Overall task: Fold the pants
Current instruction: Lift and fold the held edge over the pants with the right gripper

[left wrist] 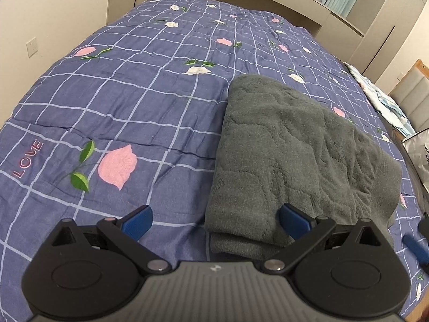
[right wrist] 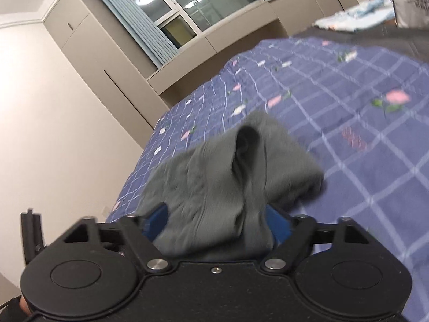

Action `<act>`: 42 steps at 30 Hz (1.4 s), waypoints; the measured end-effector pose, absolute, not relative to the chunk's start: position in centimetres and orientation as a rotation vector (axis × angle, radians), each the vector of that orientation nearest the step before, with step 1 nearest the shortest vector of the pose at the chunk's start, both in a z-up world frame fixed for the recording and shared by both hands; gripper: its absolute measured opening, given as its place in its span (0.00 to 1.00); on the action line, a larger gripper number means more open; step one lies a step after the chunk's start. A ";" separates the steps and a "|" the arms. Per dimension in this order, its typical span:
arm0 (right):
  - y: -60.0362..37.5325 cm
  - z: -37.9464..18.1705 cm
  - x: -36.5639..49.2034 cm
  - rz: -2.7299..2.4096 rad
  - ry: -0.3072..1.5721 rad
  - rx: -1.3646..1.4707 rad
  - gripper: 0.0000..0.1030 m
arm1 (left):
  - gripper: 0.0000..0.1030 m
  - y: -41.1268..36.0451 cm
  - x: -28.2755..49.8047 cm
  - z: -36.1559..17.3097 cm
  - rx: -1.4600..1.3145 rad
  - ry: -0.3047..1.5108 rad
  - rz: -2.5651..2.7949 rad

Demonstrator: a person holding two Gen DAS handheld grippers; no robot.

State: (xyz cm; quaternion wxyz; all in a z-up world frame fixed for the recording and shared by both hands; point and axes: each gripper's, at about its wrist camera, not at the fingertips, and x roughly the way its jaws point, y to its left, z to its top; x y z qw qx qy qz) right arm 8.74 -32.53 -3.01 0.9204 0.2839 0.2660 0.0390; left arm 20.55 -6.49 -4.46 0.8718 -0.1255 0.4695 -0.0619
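both grippers stood spread: left gripper (left wrist: 215, 225) empty, right gripper (right wrist: 217, 224) loose around grey pants (left wrist: 295, 155), already folded compact on the quilt (left wrist: 134, 102); probably only tidying left.

light: even indoor, soft shadows | left view: sharp | right view: motion-blurred | edges: fisheye-bent, dark corners

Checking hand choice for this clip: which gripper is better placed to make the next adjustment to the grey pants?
Probably the right gripper: the pants bunch between its open jaws. The left gripper, also open, straddles only their near corner on the quilt.
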 end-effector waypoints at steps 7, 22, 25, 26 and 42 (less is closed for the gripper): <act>-34.9 -3.4 15.8 0.104 0.578 0.521 0.94 | 0.99 -6.5 20.8 -4.3 -0.254 0.983 -0.133; -33.0 -6.6 14.6 0.128 0.622 0.561 0.29 | 1.00 -4.7 25.7 -5.1 -0.308 0.970 -0.199; -32.7 -5.6 14.7 0.146 0.612 0.505 0.18 | 1.00 -5.0 25.6 -5.9 -0.338 0.990 -0.222; -32.8 -5.1 14.9 0.154 0.607 0.486 0.15 | 1.00 -5.2 25.6 -6.0 -0.345 1.001 -0.237; -36.8 -3.3 18.4 0.147 0.670 0.325 0.14 | 0.98 -12.9 24.2 -4.1 -0.163 1.000 -0.381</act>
